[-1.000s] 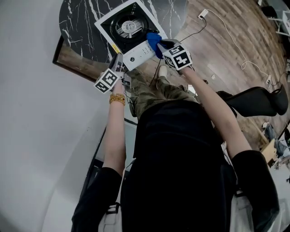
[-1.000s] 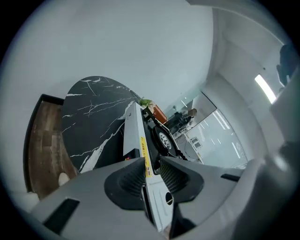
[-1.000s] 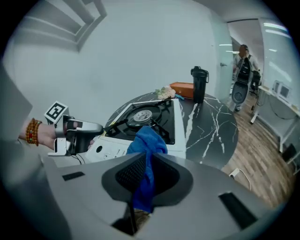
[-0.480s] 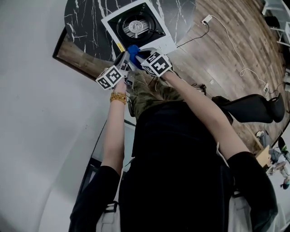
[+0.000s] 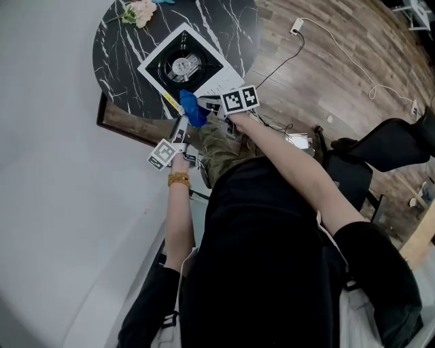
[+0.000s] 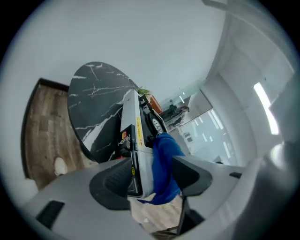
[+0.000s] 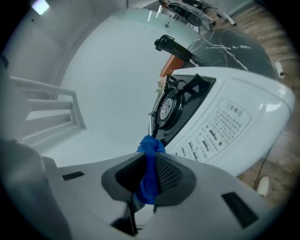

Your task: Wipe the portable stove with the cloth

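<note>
The portable stove [image 5: 212, 83], white with a black burner top, sits on a round black marble table [image 5: 122, 41]. My right gripper [image 5: 206, 105] is shut on the blue cloth [image 5: 192, 110], which lies against the stove's near corner. In the right gripper view the cloth [image 7: 149, 145] is pinched between the pads, with the stove [image 7: 225, 126] just beyond. My left gripper [image 5: 181, 122] is beside it. Its jaws have just been opening and now stand wide. In the left gripper view [image 6: 150, 178] the stove's edge [image 6: 140, 157] and the cloth [image 6: 166, 154] lie between them.
Pink flowers [image 5: 139, 10] lie at the table's far side. A cable and power strip [image 5: 297, 26] run across the wooden floor to the right, and a black office chair [image 5: 401, 143] stands there. A white wall closes off the left.
The right gripper has carried the cloth left along the stove's front, from its right part to the corner by the left gripper. The left gripper has drawn back slightly.
</note>
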A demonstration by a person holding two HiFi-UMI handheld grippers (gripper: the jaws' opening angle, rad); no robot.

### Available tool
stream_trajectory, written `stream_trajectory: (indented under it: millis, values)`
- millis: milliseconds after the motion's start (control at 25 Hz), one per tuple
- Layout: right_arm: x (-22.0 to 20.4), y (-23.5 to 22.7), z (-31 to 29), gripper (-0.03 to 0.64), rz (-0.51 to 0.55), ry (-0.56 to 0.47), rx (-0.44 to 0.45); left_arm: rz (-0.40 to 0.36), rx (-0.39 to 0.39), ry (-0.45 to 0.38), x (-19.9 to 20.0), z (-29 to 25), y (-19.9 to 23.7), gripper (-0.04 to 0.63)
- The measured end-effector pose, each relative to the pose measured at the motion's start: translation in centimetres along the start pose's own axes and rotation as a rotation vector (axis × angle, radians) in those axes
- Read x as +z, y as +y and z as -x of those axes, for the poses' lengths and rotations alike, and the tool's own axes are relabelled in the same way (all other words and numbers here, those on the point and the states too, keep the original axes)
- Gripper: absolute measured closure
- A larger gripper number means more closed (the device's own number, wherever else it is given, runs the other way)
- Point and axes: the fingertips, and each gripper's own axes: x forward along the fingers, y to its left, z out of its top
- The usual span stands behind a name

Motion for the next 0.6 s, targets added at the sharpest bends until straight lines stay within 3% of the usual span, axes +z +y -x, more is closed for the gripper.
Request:
stream_trajectory:
  millis: [80, 120, 200, 280, 440, 520, 600]
  values:
    - [0.6, 0.1, 0.8, 0.580, 0.098, 0.018, -0.034, -0.202, 0.173, 0.028, 0.6, 0.0, 0.7, 0.336]
    - [0.9, 0.1, 1.3, 0.572, 0.156, 0.025, -0.056, -0.308, 0.221, 0.048, 1.0, -0.3, 0.1, 0.336]
    - [1.3, 0.0, 2.4, 0.516, 0.315, 0.056, -0.121, -0.494, 0.258, 0.135, 0.7, -1.8, -1.8, 0.330]
    - [1.1, -0.7, 3.4, 0.477, 0.522, 0.121, -0.217, -0.625, 0.301, 0.261, -0.4, -3.6, -2.1, 0.328]
    - [0.0, -2.2, 5.5, 0.448, 0.904, 0.277, -0.418, -0.717, 0.401, 0.369, -1.1, -6.0, -1.4, 0.322]
    - [-0.8, -2.9, 5.8, 0.448, 1.004, 0.347, -0.463, -0.744, 0.410, 0.400, -1.2, -6.6, -1.7, 0.337]
    - [-1.2, -3.2, 5.4, 0.448, 1.062, 0.396, -0.473, -0.767, 0.399, 0.438, -1.4, -6.8, -1.9, 0.419]
